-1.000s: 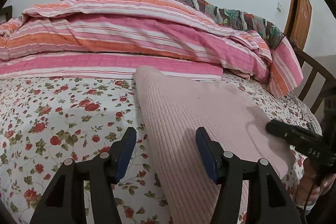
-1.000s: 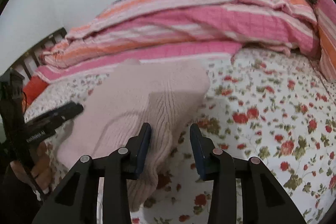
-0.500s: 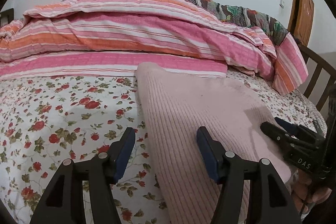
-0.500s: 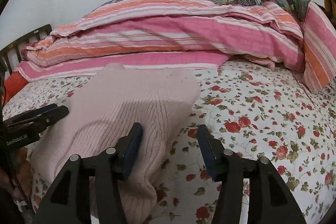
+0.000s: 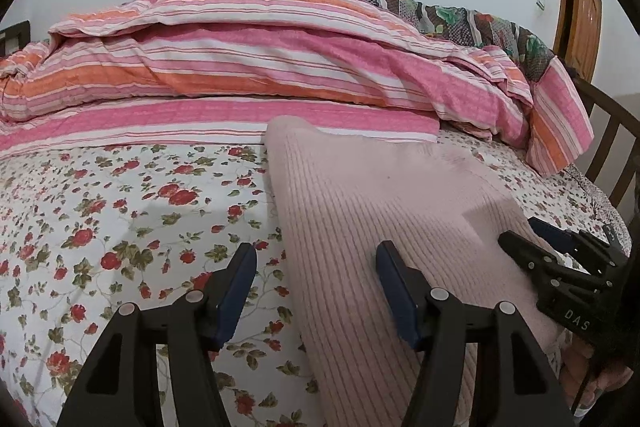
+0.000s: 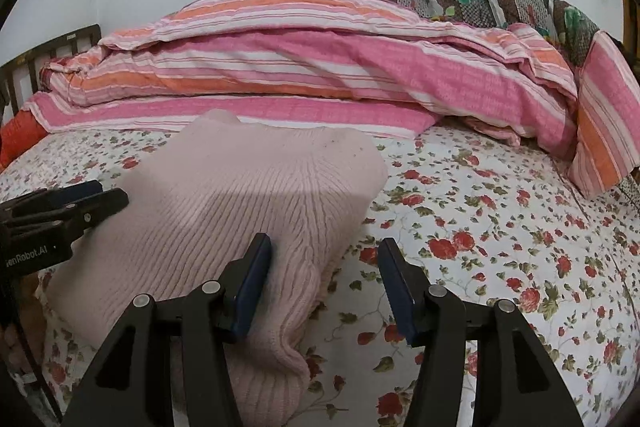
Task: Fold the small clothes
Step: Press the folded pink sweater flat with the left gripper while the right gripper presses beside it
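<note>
A pale pink ribbed knit garment [image 5: 384, 227] is laid flat on the floral bedsheet [image 5: 120, 227], near the bed's front edge, with its far end reaching the folded striped quilt [image 5: 260, 67] piled along the back of the bed. The garment appears already doubled into a compact slab, with a rounded fold seen along its right side in the right wrist view [image 6: 248, 211]; the flat placement on open sheet is judged to serve the next fold, since room is left on both sides.

The left claw [image 5: 316, 291] is held spread and empty, low over the garment's left edge: its right finger lies above the knit, its left finger above bare sheet, so that edge is straddled but not pinched. The right claw [image 6: 324, 279] is likewise spread and empty, straddling the garment's right edge near the front right corner, with the left finger over the knit and the right finger over sheet. Whether either finger touches the cloth cannot be told.

Each claw is visible in the other's view, at the opposite side of the garment. The symmetric stance suggests that both side edges are about to be grasped together.
</note>
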The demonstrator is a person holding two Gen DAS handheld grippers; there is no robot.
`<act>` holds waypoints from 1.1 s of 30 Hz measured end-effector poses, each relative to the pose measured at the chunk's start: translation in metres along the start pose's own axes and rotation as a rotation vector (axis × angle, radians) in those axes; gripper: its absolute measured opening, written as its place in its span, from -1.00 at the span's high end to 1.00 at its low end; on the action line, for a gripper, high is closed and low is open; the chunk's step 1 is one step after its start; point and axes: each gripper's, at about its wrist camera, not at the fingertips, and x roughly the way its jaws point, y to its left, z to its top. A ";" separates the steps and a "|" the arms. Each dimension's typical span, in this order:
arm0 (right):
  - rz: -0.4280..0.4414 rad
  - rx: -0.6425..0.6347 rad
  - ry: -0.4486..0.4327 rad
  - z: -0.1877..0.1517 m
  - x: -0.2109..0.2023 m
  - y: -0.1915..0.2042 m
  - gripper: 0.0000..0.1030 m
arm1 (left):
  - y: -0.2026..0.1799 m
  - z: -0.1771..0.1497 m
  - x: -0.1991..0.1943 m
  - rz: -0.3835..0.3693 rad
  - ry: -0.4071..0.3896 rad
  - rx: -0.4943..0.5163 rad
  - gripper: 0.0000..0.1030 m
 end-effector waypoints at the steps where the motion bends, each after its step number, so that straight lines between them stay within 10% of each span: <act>1: 0.005 0.005 0.000 0.000 0.000 -0.001 -0.06 | 0.002 -0.001 0.000 -0.008 0.001 -0.008 -0.18; 18: 0.004 0.057 -0.001 0.002 0.001 -0.013 -0.20 | 0.011 0.001 0.006 -0.061 0.017 -0.065 -0.27; 25: -0.009 0.055 -0.064 0.004 -0.012 -0.014 -0.05 | -0.004 0.002 -0.019 -0.087 -0.108 0.027 -0.23; 33: -0.103 0.019 -0.002 0.000 0.004 -0.005 -0.04 | -0.013 -0.001 0.001 -0.086 -0.002 0.051 -0.31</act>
